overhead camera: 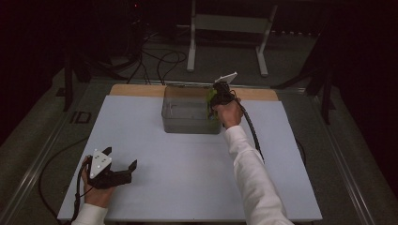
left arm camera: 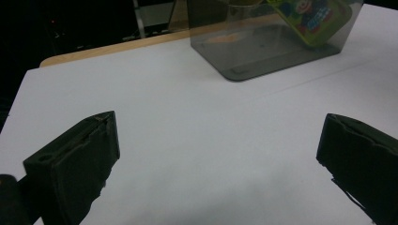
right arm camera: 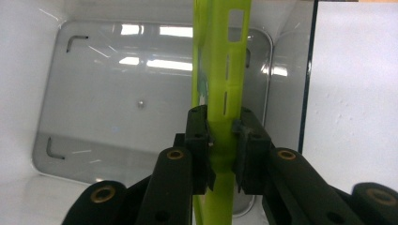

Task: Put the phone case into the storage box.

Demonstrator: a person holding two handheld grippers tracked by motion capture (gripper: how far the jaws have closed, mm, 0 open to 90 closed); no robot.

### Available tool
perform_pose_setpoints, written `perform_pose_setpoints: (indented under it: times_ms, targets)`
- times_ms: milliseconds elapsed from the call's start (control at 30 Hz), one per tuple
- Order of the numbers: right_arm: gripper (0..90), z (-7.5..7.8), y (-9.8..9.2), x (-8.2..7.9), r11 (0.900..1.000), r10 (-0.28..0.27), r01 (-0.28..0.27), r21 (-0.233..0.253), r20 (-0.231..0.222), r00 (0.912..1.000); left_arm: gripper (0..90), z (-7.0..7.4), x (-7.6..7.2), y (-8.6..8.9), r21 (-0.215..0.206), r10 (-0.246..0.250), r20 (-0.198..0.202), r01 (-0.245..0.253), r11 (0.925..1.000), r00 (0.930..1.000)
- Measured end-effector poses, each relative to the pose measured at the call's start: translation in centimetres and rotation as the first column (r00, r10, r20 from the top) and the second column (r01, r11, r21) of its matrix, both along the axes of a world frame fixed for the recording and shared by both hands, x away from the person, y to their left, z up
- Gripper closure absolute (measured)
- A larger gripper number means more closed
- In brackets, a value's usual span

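A: Where is the green pack (right arm camera: 220, 93) right now?

B: It hangs inside the clear bin (overhead camera: 174, 123) at the far middle of the tabletop (overhead camera: 187, 168), near the bin's right wall. The right tool (right arm camera: 220, 140) comes down from above and pinches the pack's upper edge between its 2 jaws. In the left gripper view the pack (left arm camera: 314, 21) leans against the bin's wall (left arm camera: 206, 47), printed face out.

A: How do you think it handles?

B: It looks light, a thin flat card-and-plastic pack. Seen edge-on from the right gripper view it is a narrow strip with hang slots, so I judge it fairly stiff along its length but easy to bend across the face. The glossy surface could be slippery, and a pinch this close to the edge gives little margin.

A: So where should it be held?

B: On the flat border, with the jaws square to the 2 faces, as they stand now, and below the slots rather than across them, where the card seems weakest. It does not look fragile, though a hard squeeze might crease it.

A: And the left tool (overhead camera: 119, 165)?

B: It rests at the near left of the tabletop, jaws spread wide with nothing between them, well apart from the bin.
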State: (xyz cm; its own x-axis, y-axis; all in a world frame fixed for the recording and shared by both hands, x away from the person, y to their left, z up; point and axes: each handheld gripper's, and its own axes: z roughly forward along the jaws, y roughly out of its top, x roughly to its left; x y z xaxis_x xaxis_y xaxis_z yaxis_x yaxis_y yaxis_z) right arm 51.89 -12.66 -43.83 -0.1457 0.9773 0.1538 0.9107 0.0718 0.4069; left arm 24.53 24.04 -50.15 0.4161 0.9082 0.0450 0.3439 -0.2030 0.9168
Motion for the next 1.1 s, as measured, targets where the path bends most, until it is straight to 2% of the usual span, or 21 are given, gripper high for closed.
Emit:
perform_pose_setpoints:
  times_ms: [333, 767, 1100]
  targets:
    - [77.7, -0.36, -0.2, 0.33, 0.999, -0.038, 0.038, 0.018, 0.01, 0.9992, 0.0, -0.01, 0.0, 0.0, -0.001, -0.001, 0.0, 0.001, 1.0, 1.0]
    - [77.8, -0.11, 0.02, 0.34, 0.999, -0.038, 0.038, -0.005, -0.021, 0.9991, 0.0, -0.01, 0.04, -0.03, -0.004, -0.001, -0.001, 0.001, 1.0, 1.0]
    - [77.6, -0.58, -0.19, 0.8, 0.998, -0.061, 0.061, 0.005, -0.008, 0.9981, 0.0, -0.03, 0.09, -0.01, -0.001, -0.002, -0.003, 0.002, 1.0, 1.0]
